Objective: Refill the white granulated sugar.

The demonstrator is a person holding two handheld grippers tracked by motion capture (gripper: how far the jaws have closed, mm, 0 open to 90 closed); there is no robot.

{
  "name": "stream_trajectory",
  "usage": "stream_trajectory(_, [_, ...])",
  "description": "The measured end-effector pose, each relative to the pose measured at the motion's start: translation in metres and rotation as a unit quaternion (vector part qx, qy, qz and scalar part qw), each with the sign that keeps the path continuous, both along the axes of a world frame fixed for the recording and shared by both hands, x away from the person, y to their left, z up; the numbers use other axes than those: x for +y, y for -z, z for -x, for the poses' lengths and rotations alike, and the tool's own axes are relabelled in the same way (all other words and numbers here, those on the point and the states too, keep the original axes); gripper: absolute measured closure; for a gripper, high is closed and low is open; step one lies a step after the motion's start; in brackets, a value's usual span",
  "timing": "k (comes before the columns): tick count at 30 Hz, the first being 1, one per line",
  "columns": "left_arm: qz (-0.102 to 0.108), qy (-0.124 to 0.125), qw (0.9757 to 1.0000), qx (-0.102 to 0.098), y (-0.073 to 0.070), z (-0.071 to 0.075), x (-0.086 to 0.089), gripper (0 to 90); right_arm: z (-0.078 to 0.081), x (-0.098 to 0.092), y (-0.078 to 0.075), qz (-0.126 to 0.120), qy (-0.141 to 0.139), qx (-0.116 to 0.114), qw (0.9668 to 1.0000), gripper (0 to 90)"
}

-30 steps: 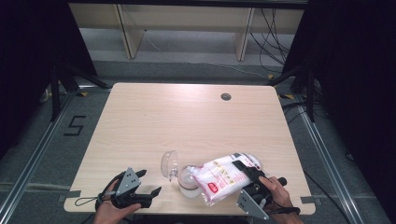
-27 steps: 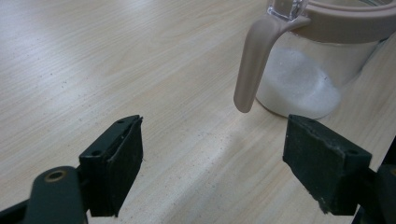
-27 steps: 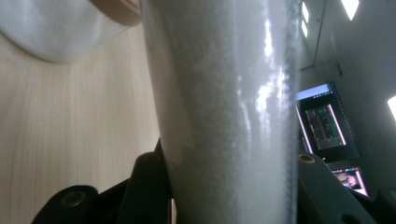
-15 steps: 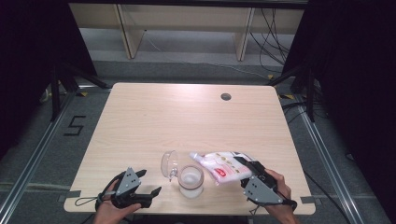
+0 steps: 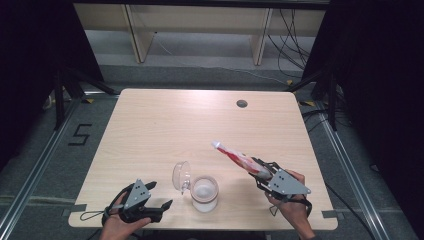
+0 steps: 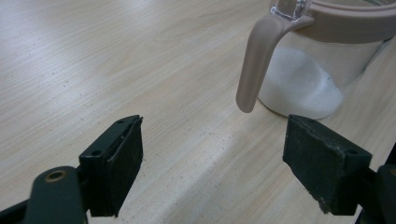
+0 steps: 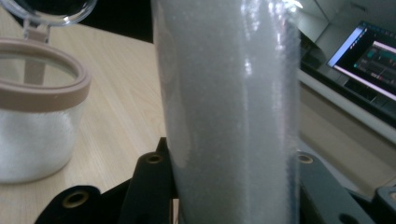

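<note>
Lower centre, high view: open jar (image 5: 205, 192) on table (image 5: 150, 130); right gripper (image 5: 263, 172) clamps bag (image 5: 235, 156), lower right. Left gripper view: left gripper (image 6: 212, 154) agape, empty. Right gripper view: bag apparently holds white granules.

I work in a lab: black curtains (image 5: 30, 75), floor rails (image 5: 35, 165), loose cables (image 5: 285, 35), monitor (image 7: 369, 58) at right.

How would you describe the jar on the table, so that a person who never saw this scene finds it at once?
On the wooden table, look near the front edge, between the two grippers. There stands the jar: clear, partly filled with white grains. Its beige rim and its clear lid, flipped open, set it apart from the bag nearby.
</note>
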State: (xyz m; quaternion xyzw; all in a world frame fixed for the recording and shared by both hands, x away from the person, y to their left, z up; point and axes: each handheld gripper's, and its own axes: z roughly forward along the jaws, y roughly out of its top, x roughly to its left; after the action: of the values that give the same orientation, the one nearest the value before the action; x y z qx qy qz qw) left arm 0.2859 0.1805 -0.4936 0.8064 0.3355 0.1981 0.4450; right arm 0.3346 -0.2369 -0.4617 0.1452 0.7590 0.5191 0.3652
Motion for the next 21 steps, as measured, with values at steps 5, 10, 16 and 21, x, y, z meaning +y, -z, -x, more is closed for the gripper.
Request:
stream_trajectory(5, [0.007, 0.000, 1.0000, 0.002, 0.000, 0.001, -0.001, 19.9, -0.013, -0.004, 0.008, -0.044, 0.003, 0.033, 0.9985, 66.4])
stream_trajectory(10, [0.007, -0.001, 1.0000, 0.003, 0.000, 0.001, -0.001, 19.9, -0.023, -0.007, 0.016, -0.084, 0.008, 0.062, 0.9945, 66.7])
stream_trajectory(16, [0.004, -0.001, 1.0000, 0.001, -0.001, 0.001, 0.000, 19.9, -0.031, -0.007, 0.031, -0.090, 0.008, 0.088, 0.9920, 66.9])
stream_trajectory(21, [-0.010, 0.007, 0.9999, -0.006, -0.002, 0.000, 0.001, 19.9, -0.035, -0.007, 0.040, -0.085, 0.009, 0.114, 0.9898, 67.0])
